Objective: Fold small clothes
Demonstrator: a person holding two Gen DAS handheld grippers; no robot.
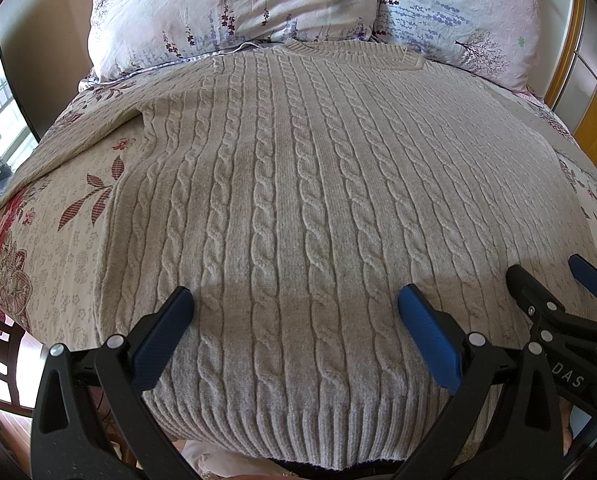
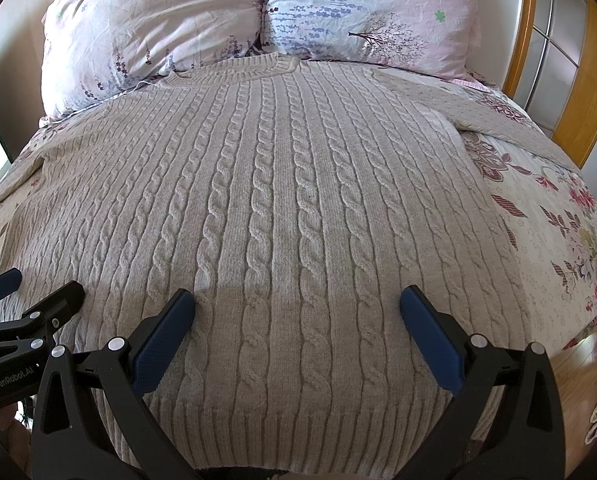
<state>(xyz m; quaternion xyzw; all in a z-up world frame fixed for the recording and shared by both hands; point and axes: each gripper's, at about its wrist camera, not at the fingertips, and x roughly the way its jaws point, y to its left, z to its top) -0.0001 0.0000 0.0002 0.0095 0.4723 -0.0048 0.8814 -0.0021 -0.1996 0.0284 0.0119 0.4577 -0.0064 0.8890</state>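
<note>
Your sweater [image 1: 298, 208] lies flat and face up on the bed [image 1: 70, 240], collar against the pillows [image 1: 234, 8], ribbed hem [image 1: 298, 428] at the near edge under both tools. One sleeve [image 2: 498, 120] runs off toward the right side of the bed; the other runs off left, largely out of sight.

Your left gripper [image 1: 294, 336] stands wide, holding nothing, its blue pads hovering over the lower body just above the hem. Your right gripper [image 2: 298, 336] is equally wide and empty, just beside it to the right. Nothing is folded yet, as far as the lay of the knit suggests.

What could go wrong from here:

- The hem hangs slightly past the bed edge. Pinch only the top layer and the front will peel off the back, giving you a skewed fold.
- The two tools sit close together near the middle. Lift from there and the sides will likely sag and drag, bunching the cables.
- The knit looks thick and stretchy. A shallow bite may slip out mid-lift; a hard pull would stretch the ribbing.
- Fold the body before the sleeves come in and they could trail out from under the bundle.
- The pillows crowd the collar, so a fold carried too far up could ride onto them and land unevenly.
</note>
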